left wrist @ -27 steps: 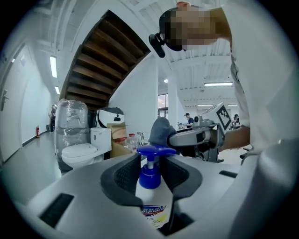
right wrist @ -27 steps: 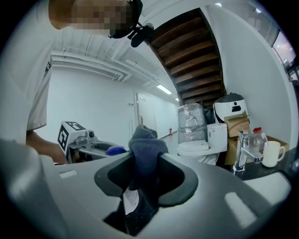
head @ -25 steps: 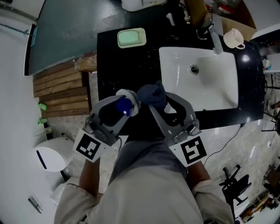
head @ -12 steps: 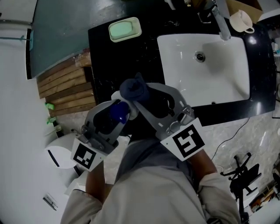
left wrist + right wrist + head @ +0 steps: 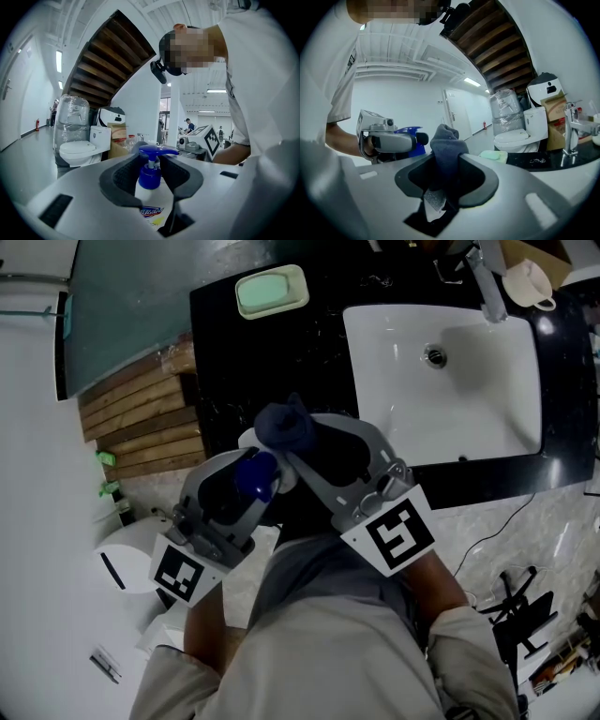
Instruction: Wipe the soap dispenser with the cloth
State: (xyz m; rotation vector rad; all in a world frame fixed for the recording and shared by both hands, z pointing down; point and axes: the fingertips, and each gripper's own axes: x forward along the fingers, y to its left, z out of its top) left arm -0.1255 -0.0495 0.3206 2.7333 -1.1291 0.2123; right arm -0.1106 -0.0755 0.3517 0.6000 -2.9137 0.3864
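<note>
My left gripper is shut on a white soap dispenser with a blue pump head, held upright in front of me. My right gripper is shut on a dark grey-blue cloth, bunched above its jaws. In the head view the cloth sits right beside the pump head, at its upper right; whether they touch I cannot tell. The right gripper view shows the left gripper and the blue pump just left of the cloth.
A black counter holds a white sink with a tap, a green soap dish and a cup. A wooden slat stack lies to the left. A wrapped toilet stands further off.
The right gripper with the cloth has moved left and lower, from beside the sink edge to right next to the pump head. The left gripper has kept the dispenser still.
</note>
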